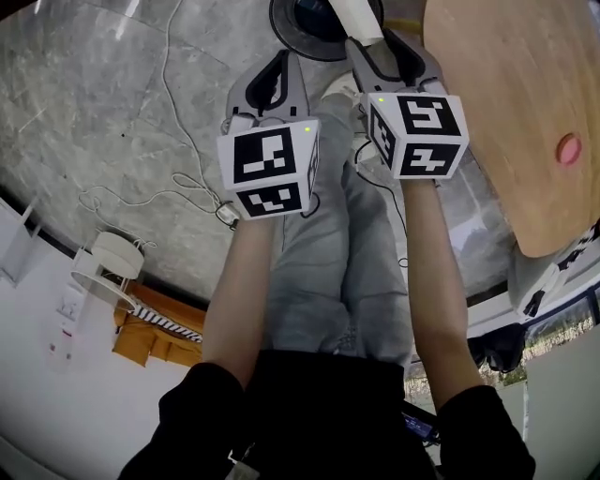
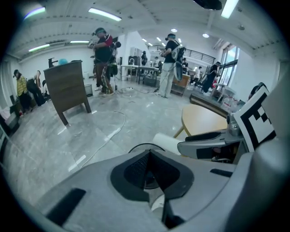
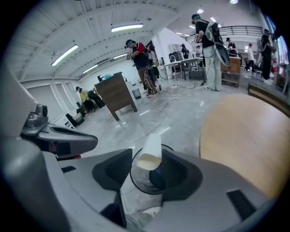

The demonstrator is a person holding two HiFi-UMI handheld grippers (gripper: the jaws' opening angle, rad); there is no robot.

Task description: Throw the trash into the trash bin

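Observation:
A white paper cup lies tilted between the jaws of my right gripper, directly over the round black trash bin on the floor. The jaws stand open: a gap shows between the left pad and the cup. In the head view the cup sticks out past my right gripper above the bin. Beside it on the left, my left gripper is shut and holds nothing. Its tips meet just short of the bin's rim.
A round wooden table with a pink thing stands right of the bin. White cables trail over the grey marble floor. A dark wooden cabinet and several people stand farther off. The person's legs are below the grippers.

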